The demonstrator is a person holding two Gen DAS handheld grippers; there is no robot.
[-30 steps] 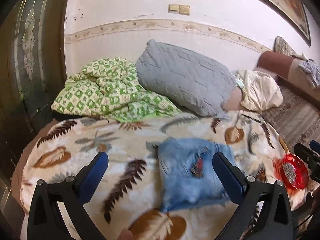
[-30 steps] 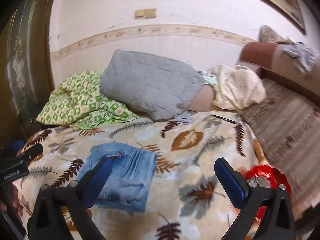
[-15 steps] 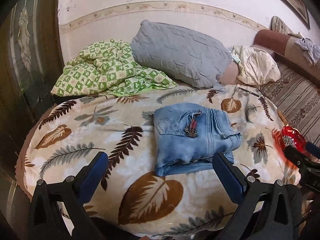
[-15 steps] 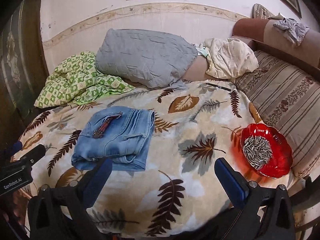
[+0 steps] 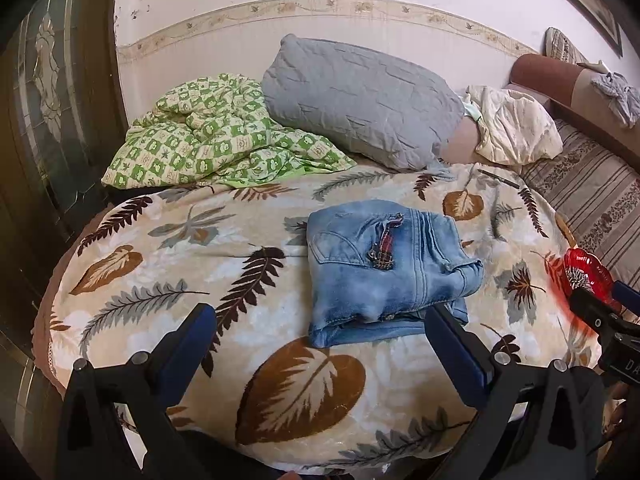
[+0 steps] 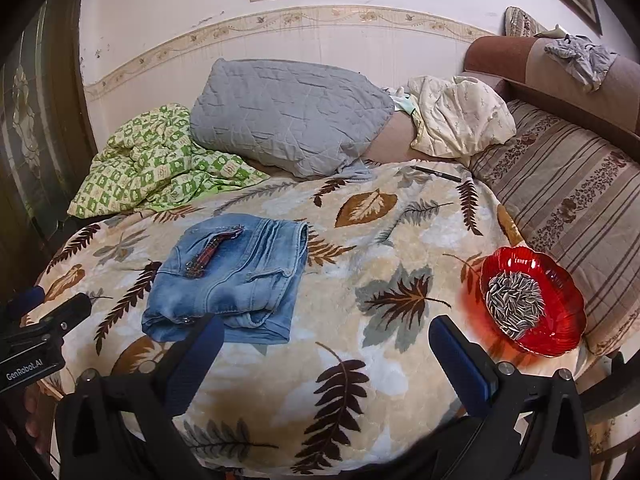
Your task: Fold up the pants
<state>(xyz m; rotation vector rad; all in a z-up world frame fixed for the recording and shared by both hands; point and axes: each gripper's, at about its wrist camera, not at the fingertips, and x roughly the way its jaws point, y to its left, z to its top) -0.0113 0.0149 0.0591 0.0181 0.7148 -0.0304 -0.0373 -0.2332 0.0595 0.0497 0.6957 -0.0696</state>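
Leaf-print plush blanket [image 5: 168, 264]: carries folded light-blue denim pants [image 5: 384, 264] at centre, red glass dish of seeds [image 6: 532, 300] at three o'clock. Left gripper [image 5: 320, 344] and right gripper [image 6: 328, 354], jaws wide, empty, have drawn back toward six o'clock; folding appears complete.

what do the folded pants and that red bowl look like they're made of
Folded pants: apparently denim, light blue with a faded, matte wash; visible seams and stitched pocket. Red bowl: probably glass, possibly clear plastic; translucent, glossy, with a scalloped rim, casting a red glow on the blanket.
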